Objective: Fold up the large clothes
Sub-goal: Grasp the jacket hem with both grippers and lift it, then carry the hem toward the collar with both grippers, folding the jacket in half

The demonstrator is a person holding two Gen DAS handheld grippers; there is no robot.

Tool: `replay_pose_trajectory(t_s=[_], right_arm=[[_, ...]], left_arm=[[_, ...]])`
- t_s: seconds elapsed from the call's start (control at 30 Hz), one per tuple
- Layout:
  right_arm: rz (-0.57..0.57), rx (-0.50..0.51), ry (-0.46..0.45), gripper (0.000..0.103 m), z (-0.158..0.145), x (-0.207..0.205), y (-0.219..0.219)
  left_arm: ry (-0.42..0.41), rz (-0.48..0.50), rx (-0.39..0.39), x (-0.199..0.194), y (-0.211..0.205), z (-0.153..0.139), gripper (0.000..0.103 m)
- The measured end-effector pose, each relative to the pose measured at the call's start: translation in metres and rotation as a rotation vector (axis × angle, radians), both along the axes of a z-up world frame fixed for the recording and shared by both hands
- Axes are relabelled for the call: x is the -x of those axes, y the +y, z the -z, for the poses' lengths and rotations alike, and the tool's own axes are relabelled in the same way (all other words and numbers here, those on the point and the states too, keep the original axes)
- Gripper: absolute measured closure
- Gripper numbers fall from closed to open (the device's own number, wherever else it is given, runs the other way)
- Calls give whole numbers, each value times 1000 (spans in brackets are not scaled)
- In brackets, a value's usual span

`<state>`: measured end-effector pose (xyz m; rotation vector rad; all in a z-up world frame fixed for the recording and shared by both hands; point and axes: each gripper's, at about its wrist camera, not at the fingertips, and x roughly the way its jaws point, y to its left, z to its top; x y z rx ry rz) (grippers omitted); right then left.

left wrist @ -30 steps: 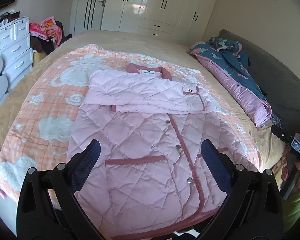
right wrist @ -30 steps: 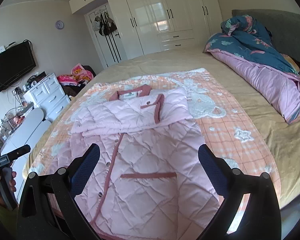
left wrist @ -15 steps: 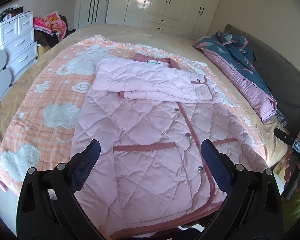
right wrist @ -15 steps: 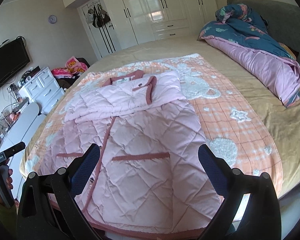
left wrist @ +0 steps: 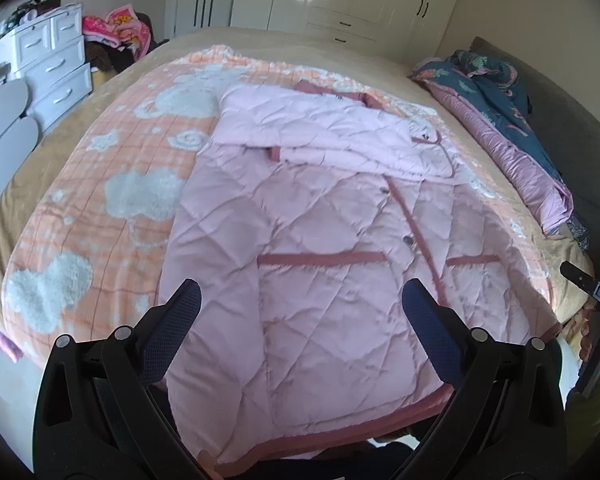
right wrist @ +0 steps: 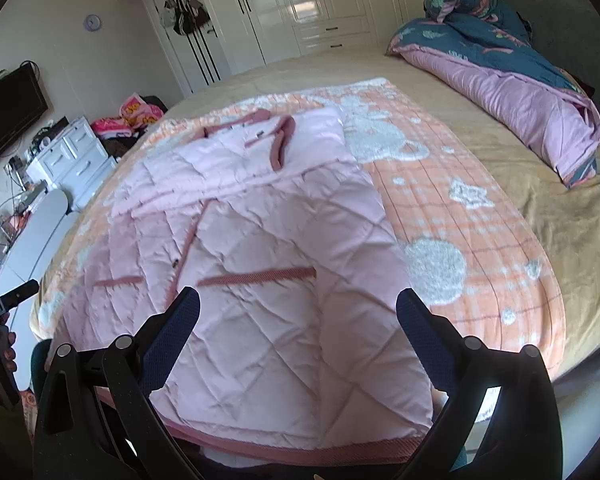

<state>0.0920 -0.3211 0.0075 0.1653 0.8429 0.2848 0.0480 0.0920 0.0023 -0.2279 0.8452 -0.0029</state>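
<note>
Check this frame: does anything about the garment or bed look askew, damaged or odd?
Nothing looks damaged. The pink quilted coat lies flat on the orange patterned blanket, sleeves folded across its chest, hem overhanging the bed edge. Left gripper and right gripper are open above it.

Open bed around the coat

Bare blanket [right wrist: 480, 248] flanks the pink coat [right wrist: 284, 280] on both sides; a bunched quilt [right wrist: 512, 80] blocks the headboard side.

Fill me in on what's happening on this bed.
A person is folding a pink quilted coat spread on an orange blanket. Its sleeves are already folded across the chest. The left gripper and right gripper hover over the hem, jaws open, holding nothing.
</note>
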Motion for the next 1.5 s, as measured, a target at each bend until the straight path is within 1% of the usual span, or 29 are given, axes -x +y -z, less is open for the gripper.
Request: replay_pose_trajectory(t_s=[0.1, 0.23, 0.33, 0.73, 0.83, 0.93, 1.0, 1.07, 1.13, 1.23, 1.3, 1.37, 1.4, 1.5], right_arm=[[2, -14, 37, 5, 11, 1, -6], [12, 2, 71, 5, 22, 3, -13], [7, -11, 109, 5, 33, 4, -19], [-11, 17, 233, 5, 70, 1, -27], [-19, 39, 268, 5, 78, 0, -27], [-55, 32, 297, 5, 86, 1, -25], [-102, 0, 296, 5, 87, 3, -21], [-126, -14, 287, 5, 88, 5, -19], [-136, -14, 292, 11, 90, 6, -17], [-177, -35, 265, 37, 83, 8, -15], [-194, -37, 227, 62, 74, 12, -12], [-211, -71, 145, 74, 55, 16, -12], [-209, -92, 114, 77, 47, 16, -13], [-213, -112, 30, 81, 26, 16, -11]], left_arm=[[20, -6, -12, 2, 2, 8, 9], [50, -22, -19, 6, 8, 20, 9], [66, -33, -23, 8, 12, 26, 9], [151, -81, -34, 16, 34, 58, 9], [166, -88, -37, 18, 39, 64, 9], [182, -92, -33, 20, 44, 70, 9], [196, -93, -27, 21, 47, 74, 9], [206, -97, -18, 22, 51, 78, 9], [216, -103, -2, 24, 55, 82, 9], [216, -92, -4, 27, 56, 85, 9], [215, -87, -13, 27, 54, 86, 9], [217, -78, -23, 26, 52, 88, 9], [220, -74, -34, 25, 50, 89, 9], [227, -59, -65, 21, 45, 94, 9]])
